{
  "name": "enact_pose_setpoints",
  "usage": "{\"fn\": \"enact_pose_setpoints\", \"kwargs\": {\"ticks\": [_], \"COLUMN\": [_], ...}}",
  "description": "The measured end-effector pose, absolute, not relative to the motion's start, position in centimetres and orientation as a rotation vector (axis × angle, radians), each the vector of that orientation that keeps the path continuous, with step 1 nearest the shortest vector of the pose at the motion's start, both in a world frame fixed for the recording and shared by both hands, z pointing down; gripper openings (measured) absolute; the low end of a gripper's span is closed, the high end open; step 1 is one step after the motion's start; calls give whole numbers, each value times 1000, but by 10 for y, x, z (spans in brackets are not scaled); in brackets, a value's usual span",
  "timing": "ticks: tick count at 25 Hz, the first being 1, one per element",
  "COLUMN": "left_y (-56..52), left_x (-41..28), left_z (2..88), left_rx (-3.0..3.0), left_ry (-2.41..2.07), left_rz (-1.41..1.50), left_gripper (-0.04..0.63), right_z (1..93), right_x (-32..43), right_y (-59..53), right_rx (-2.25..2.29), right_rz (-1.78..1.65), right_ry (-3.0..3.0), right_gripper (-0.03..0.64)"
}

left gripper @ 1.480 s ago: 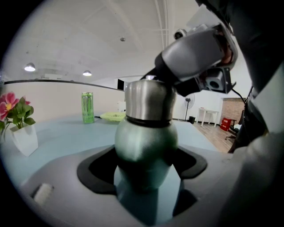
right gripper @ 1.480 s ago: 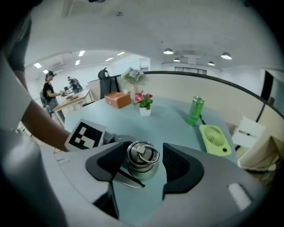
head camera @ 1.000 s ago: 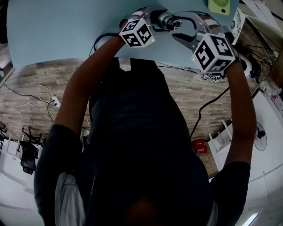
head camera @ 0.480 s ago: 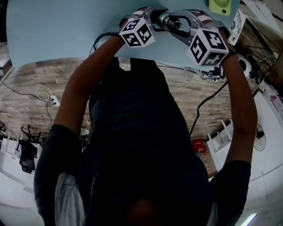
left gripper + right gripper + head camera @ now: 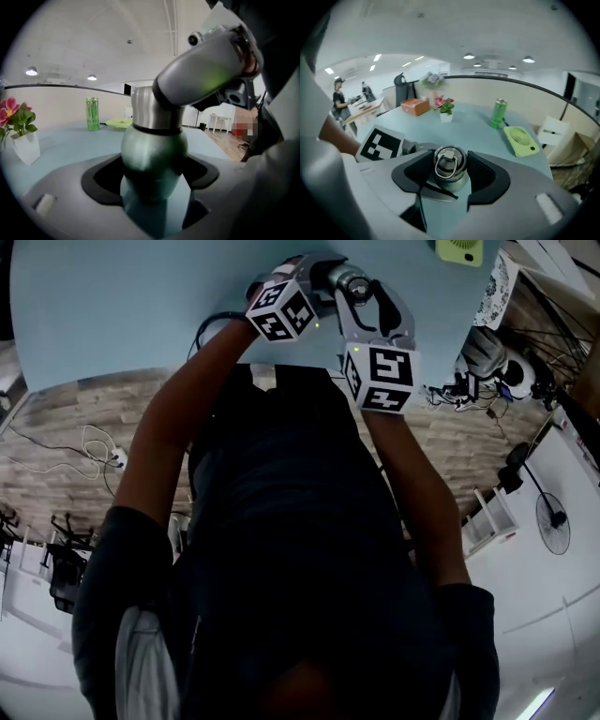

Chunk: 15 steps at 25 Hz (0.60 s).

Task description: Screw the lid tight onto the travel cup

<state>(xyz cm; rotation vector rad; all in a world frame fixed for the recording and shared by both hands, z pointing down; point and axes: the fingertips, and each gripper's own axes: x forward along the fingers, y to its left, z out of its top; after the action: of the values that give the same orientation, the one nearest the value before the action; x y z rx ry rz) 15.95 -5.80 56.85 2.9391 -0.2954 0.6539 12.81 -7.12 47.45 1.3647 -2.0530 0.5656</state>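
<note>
Head view: the travel cup [image 5: 349, 279] is mostly masked by the marker cubes, and the green fan [image 5: 459, 249] is cut off by the top edge. Left gripper view: the right gripper [image 5: 366, 292] covers the lid [image 5: 449, 164], and the cup's lower end is lost in shadow between the jaws of the left gripper [image 5: 157, 187].

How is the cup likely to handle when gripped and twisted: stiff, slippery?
The cup looks like smooth, rounded metal: probably stiff and slippery, apt to turn within a grip. Its lid is round too, so it may slip when twisted. Laid down, the cup would likely roll.
</note>
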Motion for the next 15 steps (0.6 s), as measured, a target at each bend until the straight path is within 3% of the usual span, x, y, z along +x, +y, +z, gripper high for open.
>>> {"fn": "enact_pose_setpoints", "kwargs": {"ticks": [15], "left_y": [-58], "left_x": [160], "left_z": [570], "left_rx": [2934], "left_ry": [-300], "left_rz": [660], "left_gripper": [425], "right_z": [476], "right_x": [131], "right_y": [-71], "right_rx": [1429], "right_rz": [634], "right_ry": [-2035], "right_gripper": [230]}}
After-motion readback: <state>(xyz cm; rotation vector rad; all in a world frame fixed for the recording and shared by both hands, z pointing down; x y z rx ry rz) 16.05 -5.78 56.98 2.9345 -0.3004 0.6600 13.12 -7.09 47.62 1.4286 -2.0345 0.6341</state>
